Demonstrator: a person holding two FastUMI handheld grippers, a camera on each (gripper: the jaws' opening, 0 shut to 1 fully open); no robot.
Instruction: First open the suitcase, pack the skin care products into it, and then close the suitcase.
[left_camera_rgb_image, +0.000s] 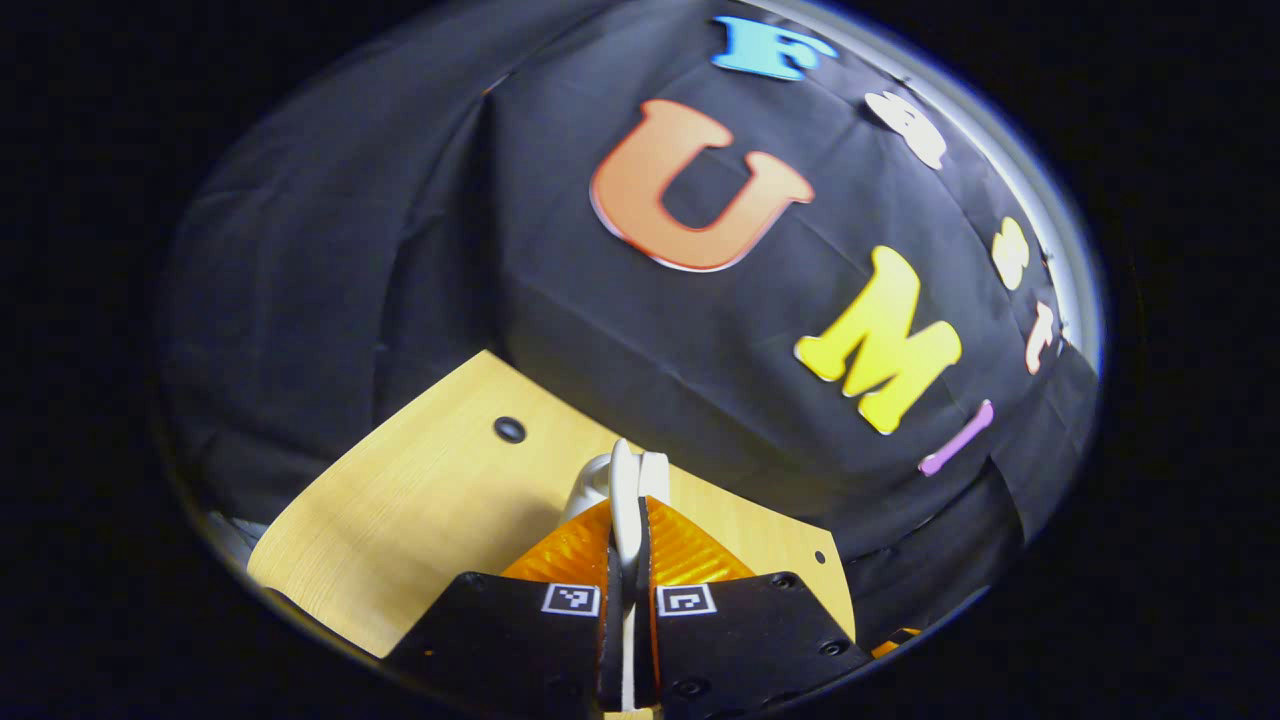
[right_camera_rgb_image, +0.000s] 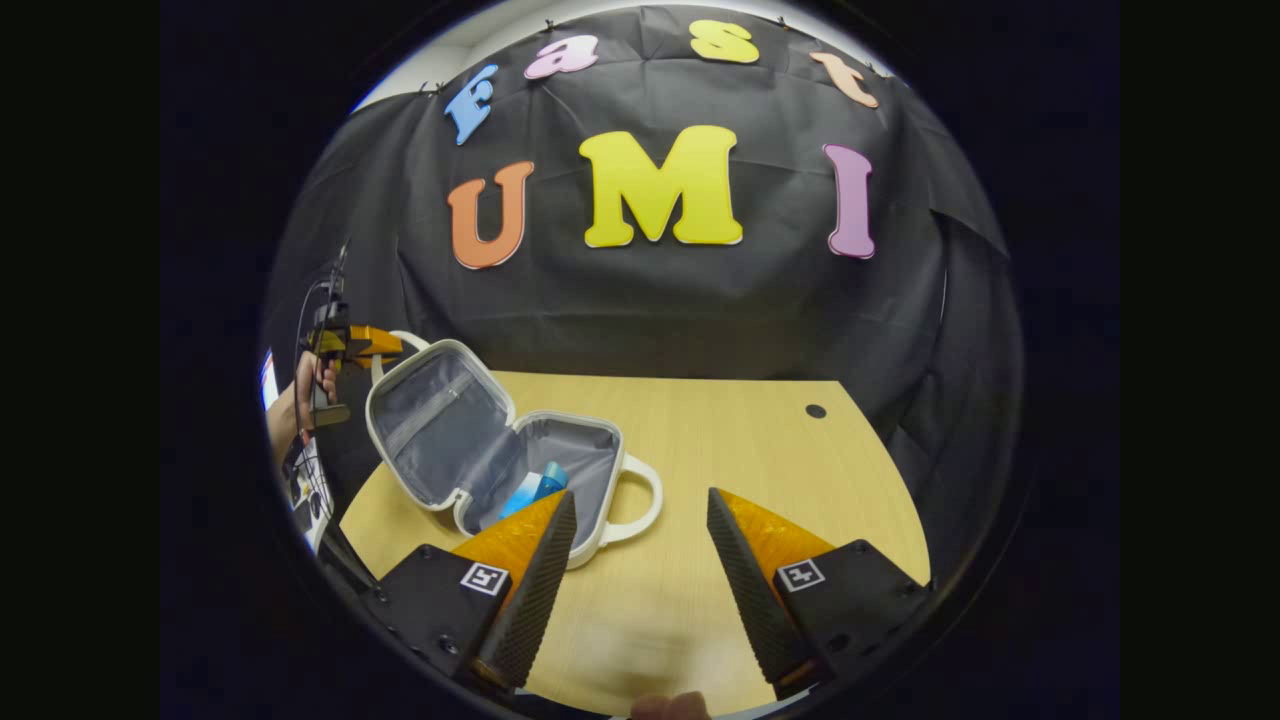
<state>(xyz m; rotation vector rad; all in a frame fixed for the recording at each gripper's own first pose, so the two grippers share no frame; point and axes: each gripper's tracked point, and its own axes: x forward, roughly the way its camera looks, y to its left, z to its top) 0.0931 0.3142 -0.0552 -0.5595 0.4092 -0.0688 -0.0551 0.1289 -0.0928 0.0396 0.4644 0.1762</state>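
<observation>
suitcase (right_camera_rgb_image: 500, 450): white shell, grey lining, open on table (right_camera_rgb_image: 760, 440), blue product (right_camera_rgb_image: 535, 488) inside | left gripper (left_camera_rgb_image: 628, 500): clamped on lid handle (left_camera_rgb_image: 625, 480) | right gripper (right_camera_rgb_image: 640, 520): spread wide, empty

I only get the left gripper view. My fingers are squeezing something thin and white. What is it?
Observer: It's the white handle on top of the suitcase lid. The left gripper holds that lid upright and open.
Operator: Is anything in the suitcase?
Observer: Yes, a blue skin care product lies in the grey-lined bottom half.
Operator: Where's the other gripper?
Observer: The right gripper hovers open above the table, right beside the bottom half's front handle.
</observation>
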